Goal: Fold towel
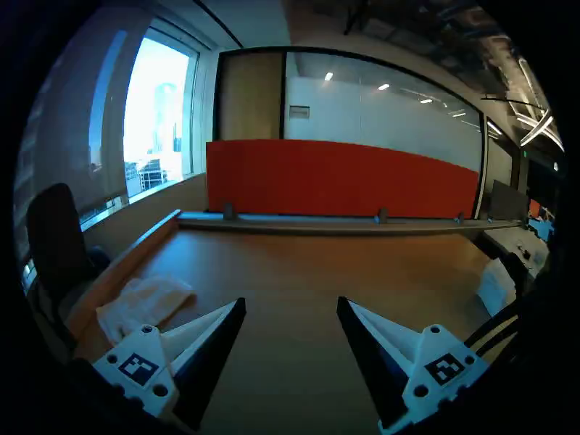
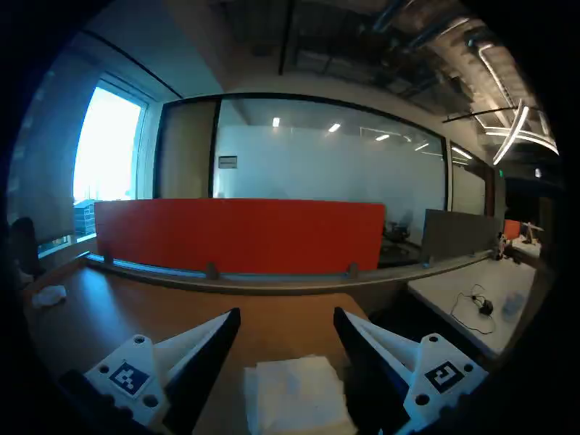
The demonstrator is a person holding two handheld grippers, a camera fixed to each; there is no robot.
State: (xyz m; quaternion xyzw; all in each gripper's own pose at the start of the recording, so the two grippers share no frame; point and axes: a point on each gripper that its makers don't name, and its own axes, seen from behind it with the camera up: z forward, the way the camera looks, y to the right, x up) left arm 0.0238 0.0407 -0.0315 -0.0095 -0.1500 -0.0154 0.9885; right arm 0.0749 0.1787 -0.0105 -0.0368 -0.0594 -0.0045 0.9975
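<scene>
Brown wood is seen across both views as the top of a long desk (image 1: pixel 304 275), which is backed along its far edge by a red partition (image 1: pixel 341 181). Behind the partition a glass wall (image 1: pixel 377 109) is seen, and a bright window (image 1: pixel 156 123) is set to the left of it. A dark chair (image 1: pixel 58 239) is placed off the desk's left end, below the window. In the right gripper view, a white desk (image 2: pixel 435 293) is seen to the right, and a thin cable (image 2: pixel 478 301) is laid on it. The left gripper (image 1: pixel 290 301) is held above the wood with its fingers spread wide and nothing between them. The right gripper (image 2: pixel 286 312) is likewise held spread, with nothing clamped. A folded towel (image 2: pixel 297 395) is laid flat on the desk just below the gap between the right gripper's fingers; whether it is touched by them cannot be told. A crumpled towel (image 1: pixel 145 304) is left near the desk's left edge, just beyond the left gripper's left finger. Another white cloth (image 1: pixel 496 286) is seen at the desk's right end in the left gripper view; whether it is the folded towel cannot be told.
</scene>
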